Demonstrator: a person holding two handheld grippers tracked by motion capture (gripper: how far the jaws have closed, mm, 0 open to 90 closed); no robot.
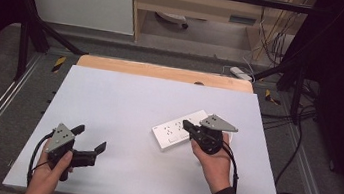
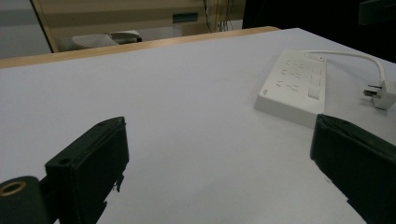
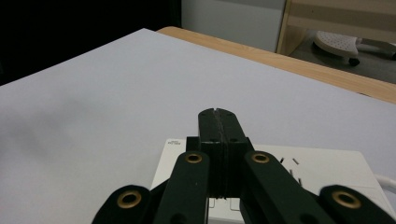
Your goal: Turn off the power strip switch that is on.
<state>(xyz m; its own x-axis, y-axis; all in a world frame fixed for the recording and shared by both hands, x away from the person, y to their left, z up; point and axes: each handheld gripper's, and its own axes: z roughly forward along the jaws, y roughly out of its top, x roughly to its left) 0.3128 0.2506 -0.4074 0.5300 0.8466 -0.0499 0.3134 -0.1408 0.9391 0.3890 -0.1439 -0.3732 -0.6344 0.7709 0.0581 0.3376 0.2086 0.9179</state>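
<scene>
Nearest the camera in the high view are my two hands at the table's near edge. My left hand (image 1: 49, 169) holds the left gripper (image 1: 89, 142) low over bare table, jaws spread wide with nothing between them; in the left gripper view the two black jaws stand far apart at the bottom corners, both cut off by the frame's edge.

The largest thing is the white table top (image 1: 122, 115), with a strip of wooden edge (image 1: 163, 72) at its far side. Its near edge is partly covered by my forearms.

Next comes the white power strip (image 2: 294, 86), lying flat on the table's right half, at a slant. From above, its near right end is hidden under my right gripper (image 1: 187, 126) and the grey plate on it. In the left gripper view the strip's cord (image 2: 348, 55) curves away to a white plug (image 2: 384, 92) lying on the table, cut off at the frame's right edge.

My right gripper's jaws are pressed together, with nothing held. In the right gripper view they point across the power strip (image 3: 322, 170), whose near part is hidden behind the jaws and their linkage. I cannot tell whether the tips touch the strip or hover just over it. The socket holes are small and hard to make out.
</scene>
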